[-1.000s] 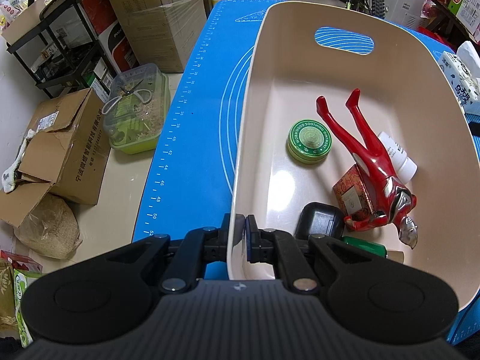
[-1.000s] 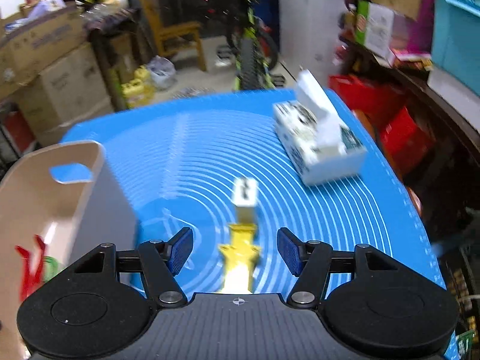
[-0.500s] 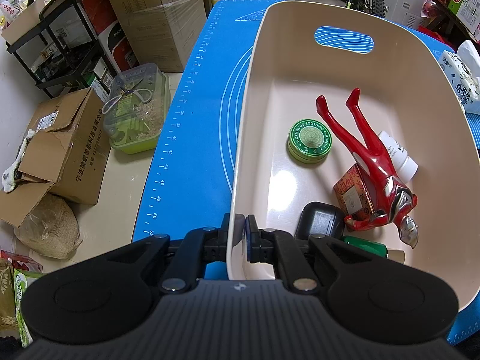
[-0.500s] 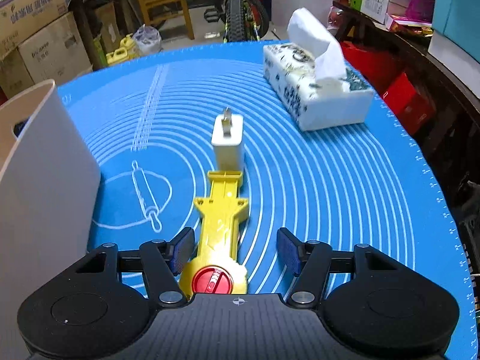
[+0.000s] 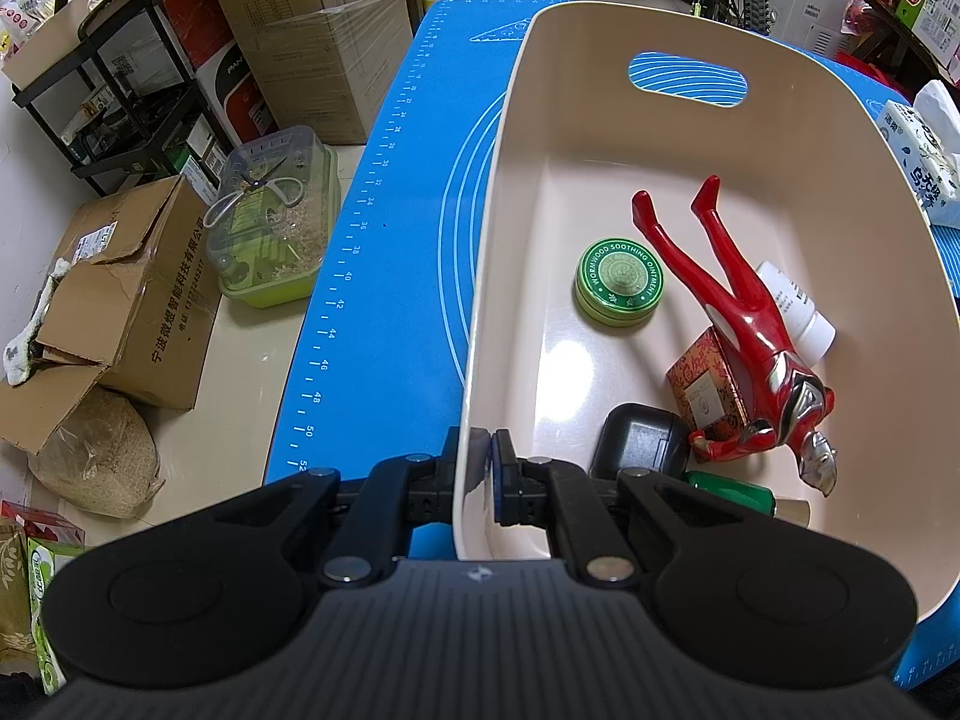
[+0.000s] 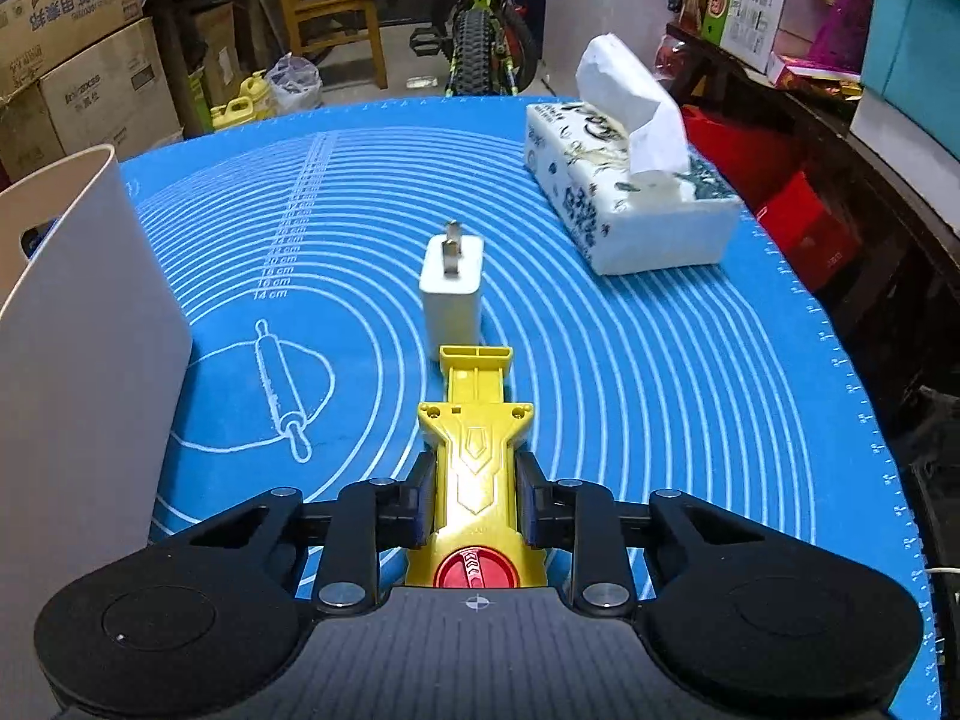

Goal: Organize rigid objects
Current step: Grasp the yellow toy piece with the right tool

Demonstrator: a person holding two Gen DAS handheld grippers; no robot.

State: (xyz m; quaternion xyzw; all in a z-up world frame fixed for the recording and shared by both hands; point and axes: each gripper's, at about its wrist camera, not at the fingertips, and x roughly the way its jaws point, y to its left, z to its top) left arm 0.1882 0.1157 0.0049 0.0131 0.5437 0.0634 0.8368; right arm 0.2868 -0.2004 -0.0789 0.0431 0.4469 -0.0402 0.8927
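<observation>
My left gripper (image 5: 480, 468) is shut on the near wall of a beige bin (image 5: 480, 276). In the bin lie a red hero figure (image 5: 738, 312), a green ointment tin (image 5: 619, 287), a black case (image 5: 642, 444), a patterned red box (image 5: 705, 381), a white bottle (image 5: 795, 309) and a green item (image 5: 729, 489). My right gripper (image 6: 474, 501) is shut on a yellow toy launcher (image 6: 474, 444) with a red knob, lying on the blue mat (image 6: 660, 360). A white charger plug (image 6: 453, 285) stands just beyond its tip. The bin's outer wall (image 6: 78, 360) is at the left.
A tissue box (image 6: 624, 198) sits on the mat at the far right. Cardboard boxes (image 5: 120, 300), a clear container (image 5: 270, 222) and a black rack (image 5: 120, 90) stand on the floor left of the table. A bicycle (image 6: 480, 42) is beyond the table.
My right gripper moved down and forward over the yellow launcher and its fingers closed on the launcher's body. The left gripper has stayed shut on the bin wall.
</observation>
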